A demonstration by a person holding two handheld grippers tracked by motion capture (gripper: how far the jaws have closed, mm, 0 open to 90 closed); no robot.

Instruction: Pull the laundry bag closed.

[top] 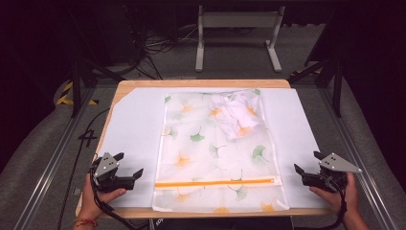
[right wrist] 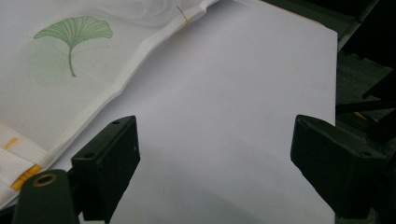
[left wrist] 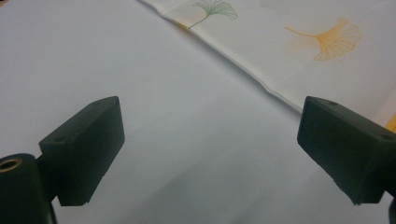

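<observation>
Flat between both grippers, mesh laundry bag (top: 218,153), left gripper (top: 128,168) and right gripper (top: 306,163) fingers wide apart, empty, beside its edges.

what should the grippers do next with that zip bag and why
Probably bring the right gripper in toward the zipper pull at the right end of the orange zipper. Both grippers, left gripper too, sit open, off the mesh bag, whose zipper looks shut with white clothing inside.
</observation>
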